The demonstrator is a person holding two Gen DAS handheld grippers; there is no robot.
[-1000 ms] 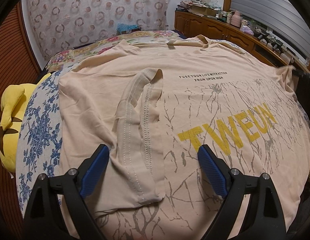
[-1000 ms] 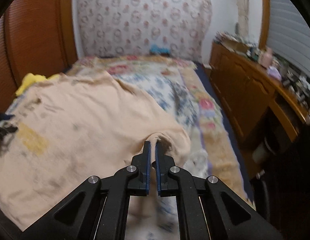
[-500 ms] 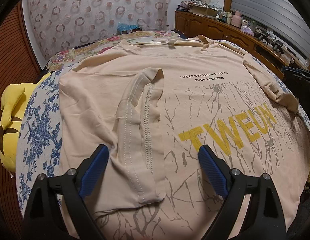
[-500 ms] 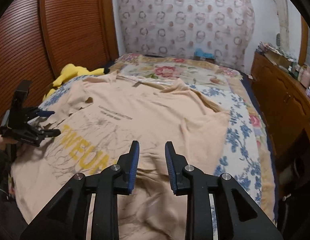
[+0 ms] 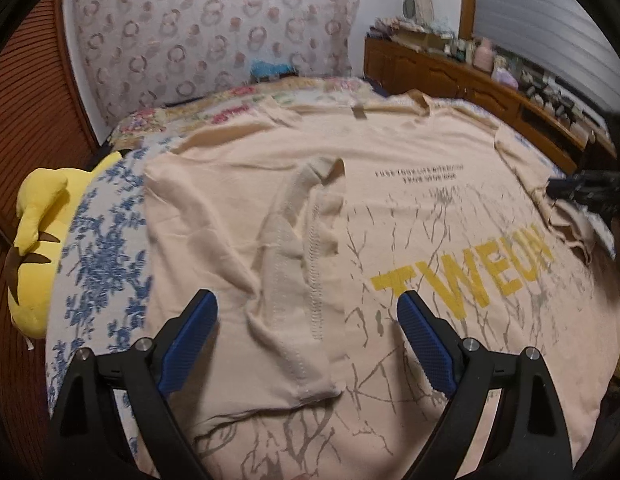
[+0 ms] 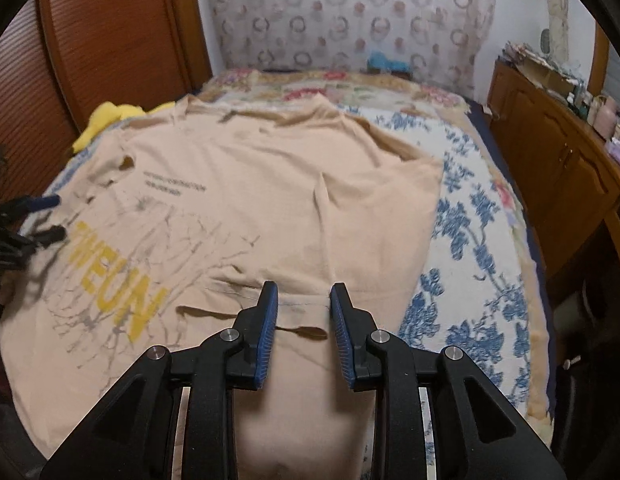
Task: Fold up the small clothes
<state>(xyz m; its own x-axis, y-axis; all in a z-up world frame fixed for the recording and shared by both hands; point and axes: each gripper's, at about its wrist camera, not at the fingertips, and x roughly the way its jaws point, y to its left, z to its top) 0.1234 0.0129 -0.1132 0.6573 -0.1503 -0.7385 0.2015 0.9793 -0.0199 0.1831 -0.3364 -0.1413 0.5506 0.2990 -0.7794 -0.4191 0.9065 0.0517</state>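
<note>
T-shirt (image 5: 410, 208): spread flat across the floral bedspread (image 5: 105, 264), one sleeve folded inward.
Left gripper (image 5: 307, 312): wide open, empty, above the sleeve.
Right gripper (image 6: 301, 300): partly open, gripping nothing, over the shirt's six-o'clock edge.

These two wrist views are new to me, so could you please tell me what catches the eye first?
A large beige T-shirt spread flat over the floral bedspread fills both views, with yellow lettering across its printed side. One sleeve is folded inward, lying between the open left gripper fingers. A yellow plush toy sits at the bed's edge by the wooden wardrobe, and the right gripper hovers open over the shirt's other side.
</note>
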